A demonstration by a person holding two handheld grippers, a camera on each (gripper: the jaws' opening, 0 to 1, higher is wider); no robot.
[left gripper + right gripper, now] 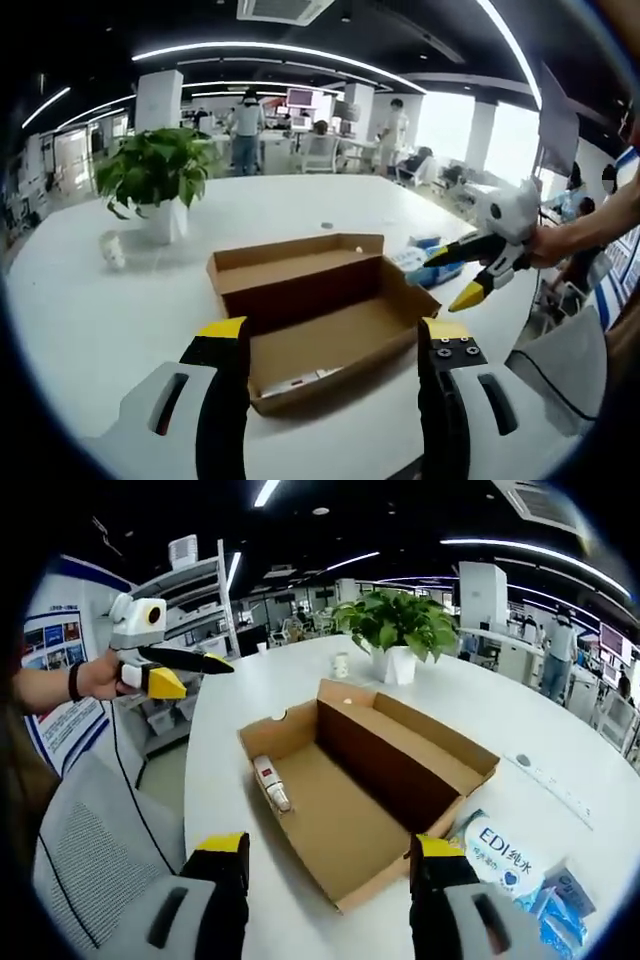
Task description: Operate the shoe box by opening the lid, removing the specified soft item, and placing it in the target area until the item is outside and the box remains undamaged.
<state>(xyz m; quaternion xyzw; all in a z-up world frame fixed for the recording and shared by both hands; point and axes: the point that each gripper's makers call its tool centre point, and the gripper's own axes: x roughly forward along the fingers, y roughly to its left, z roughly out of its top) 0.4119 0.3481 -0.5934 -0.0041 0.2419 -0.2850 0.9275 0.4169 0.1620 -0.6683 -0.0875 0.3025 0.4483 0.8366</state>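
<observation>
An open cardboard shoe box (pixel 330 338) lies on the white table (pixel 90 320), its lid (pixel 295 268) folded flat behind it. A small white item with a red label (pixel 270 780) lies inside against one end wall. A white and blue soft pack marked EDI (pixel 500 855) rests on the table just outside the box (pixel 340 825); its edge shows past the far corner (pixel 425 258). My left gripper (pixel 335 338) stands open in front of the box, empty. My right gripper (pixel 330 858) is open over the box's near edge, empty, and is held by a hand (pixel 470 275).
A potted plant (pixel 160 180) in a white pot and a small white cup (pixel 112 250) stand at the table's far side. A second blue pack (pixel 565 890) lies by the EDI pack. A grey mesh chair (pixel 90 860) stands off the table's edge. People stand in the office behind.
</observation>
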